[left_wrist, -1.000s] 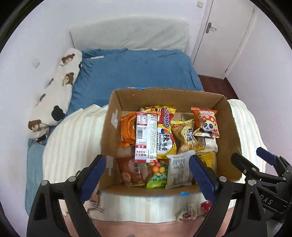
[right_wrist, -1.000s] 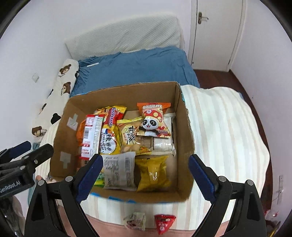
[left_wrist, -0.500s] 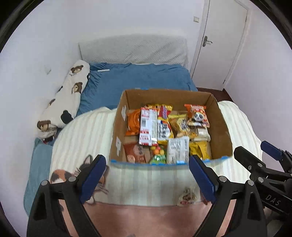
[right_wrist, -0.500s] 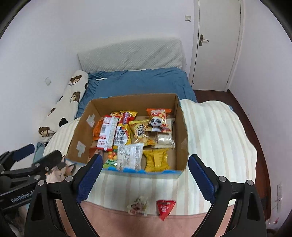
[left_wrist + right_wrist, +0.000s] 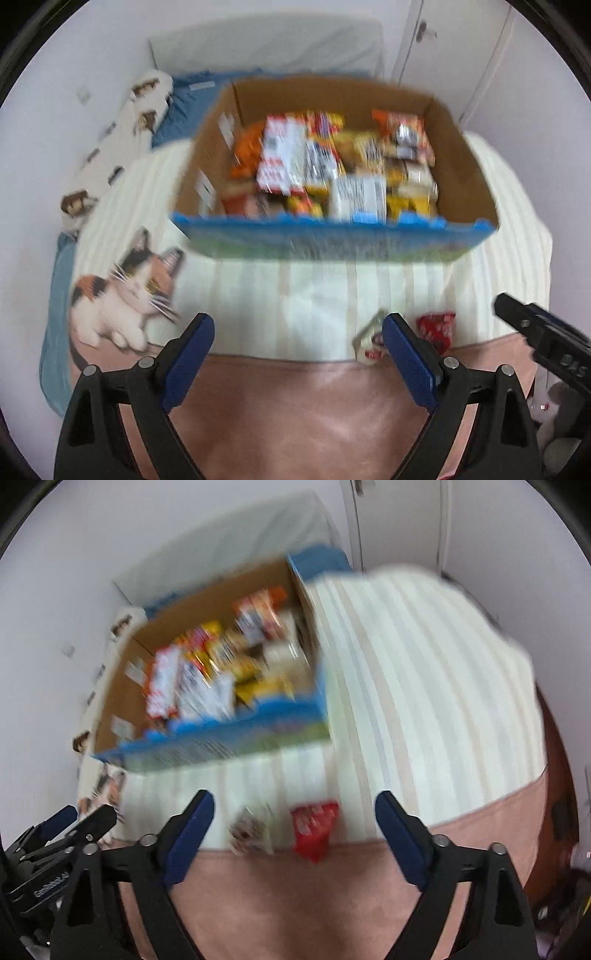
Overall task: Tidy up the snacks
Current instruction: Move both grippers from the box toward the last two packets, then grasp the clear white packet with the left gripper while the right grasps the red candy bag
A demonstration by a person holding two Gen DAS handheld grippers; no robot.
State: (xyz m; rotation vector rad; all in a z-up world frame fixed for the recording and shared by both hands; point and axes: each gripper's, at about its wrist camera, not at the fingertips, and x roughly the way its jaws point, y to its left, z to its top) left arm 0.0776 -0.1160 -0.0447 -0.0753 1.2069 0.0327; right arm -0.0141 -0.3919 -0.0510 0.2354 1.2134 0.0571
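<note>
Brown cardboard box (image 5: 465, 173) with blue front edge; cream-striped blanket (image 5: 317, 295) with pink border; red snack packet (image 5: 314, 827); calico cat print (image 5: 125, 295).

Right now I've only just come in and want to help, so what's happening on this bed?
A person holds a claw in each hand above a striped blanket. A cardboard box is already packed with snack packets. Two snacks lie loose near the blanket's pink edge: a red triangular packet and a pale small packet. Both sit ahead of the right claw, whose jaws are closing without touching either. The left claw is open and empty.
</note>
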